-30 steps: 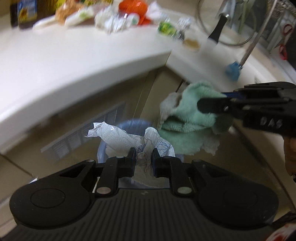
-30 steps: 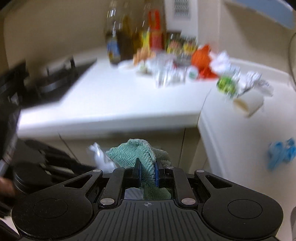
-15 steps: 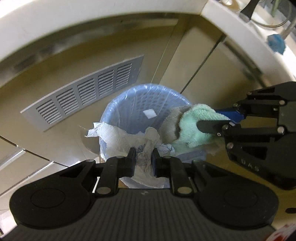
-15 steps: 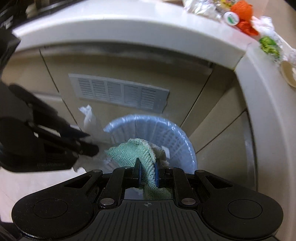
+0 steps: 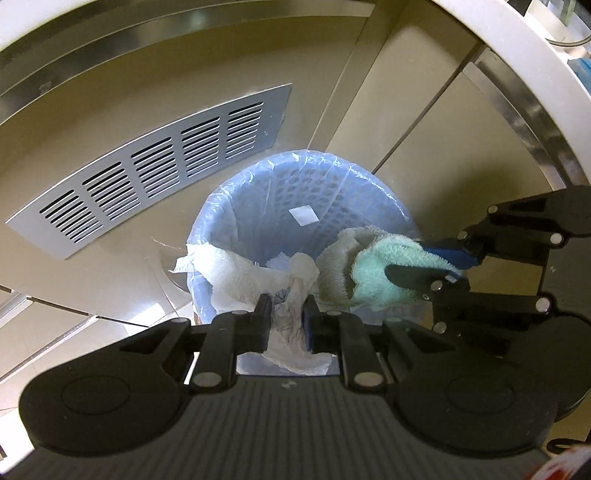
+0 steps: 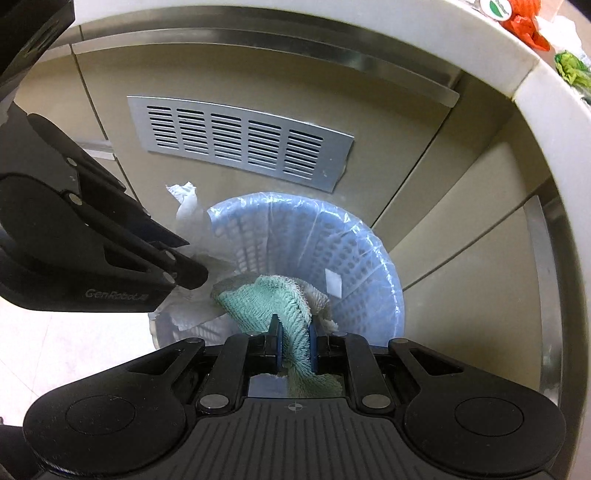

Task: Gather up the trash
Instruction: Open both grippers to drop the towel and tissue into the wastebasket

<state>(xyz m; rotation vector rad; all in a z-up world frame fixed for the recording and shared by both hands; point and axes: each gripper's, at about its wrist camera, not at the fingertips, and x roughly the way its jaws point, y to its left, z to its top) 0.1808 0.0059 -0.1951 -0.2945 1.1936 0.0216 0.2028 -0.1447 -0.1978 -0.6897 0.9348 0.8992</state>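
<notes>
Left wrist view shows your left hand-held gripper (image 5: 287, 317) clenched on a crumpled paper towel (image 5: 240, 273) over the near rim of the lined bin (image 5: 258, 184), while your right hand-held gripper (image 6: 294, 345) is clamped on a green cloth (image 6: 269, 301) just above the bin's mouth. Neither piece is dropped yet; the bin looks almost empty, and more litter (image 6: 524, 22) sits on the desk (image 6: 517, 62) corner. Both tools point steeply down, side by side, tips nearly meeting.

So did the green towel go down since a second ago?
Yes. The green towel in the right gripper was level with the counter edge before; now it hangs low, below the vent grille, over the blue bin.
</notes>
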